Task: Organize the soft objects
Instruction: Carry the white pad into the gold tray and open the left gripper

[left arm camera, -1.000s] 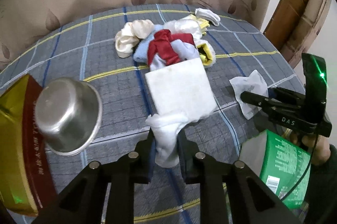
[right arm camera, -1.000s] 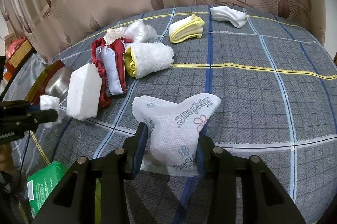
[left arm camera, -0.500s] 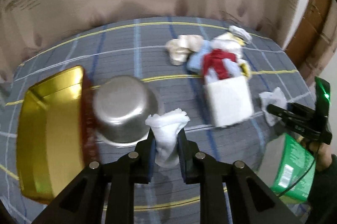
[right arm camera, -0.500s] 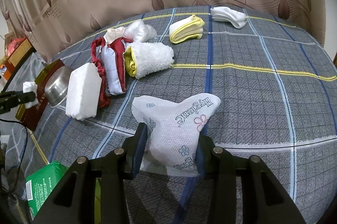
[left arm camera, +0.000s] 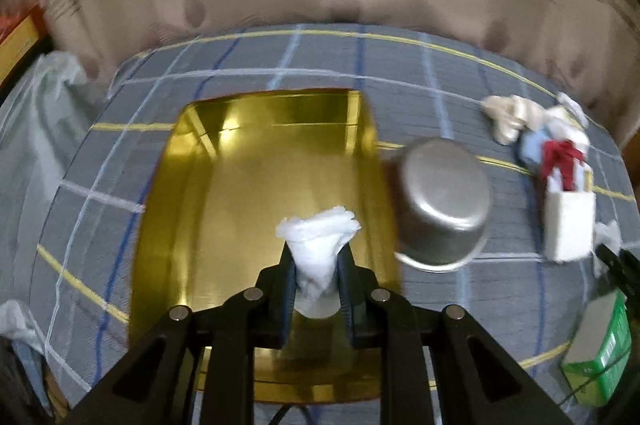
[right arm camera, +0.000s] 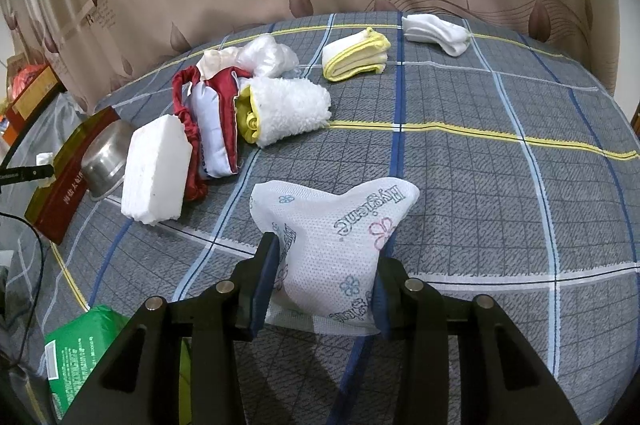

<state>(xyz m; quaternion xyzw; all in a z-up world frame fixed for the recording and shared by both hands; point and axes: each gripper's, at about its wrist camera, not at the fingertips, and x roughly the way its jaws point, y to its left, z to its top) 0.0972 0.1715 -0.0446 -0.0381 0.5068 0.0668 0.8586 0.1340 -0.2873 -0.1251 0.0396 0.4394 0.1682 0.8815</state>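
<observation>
Two soft items are gripped: a white cloth wad (left arm camera: pixel 318 245) is clenched by the left gripper (left arm camera: pixel 316 289) above the gold tray (left arm camera: pixel 192 209), presumably for dropping there; right of the tray, a printed pouch (right arm camera: pixel 332 249) is clamped in the right gripper (right arm camera: pixel 324 289).

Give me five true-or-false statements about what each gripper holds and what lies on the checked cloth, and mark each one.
1. The left gripper pinches a white wad of cloth. True.
2. That wad hangs over the gold box. True.
3. The steel pot stands inside the gold box. False: it lies on its side next to the box.
4. The right gripper is empty. False: it grips a white printed packet.
5. The white foam block lies beside the red and blue pouch. True.
</observation>
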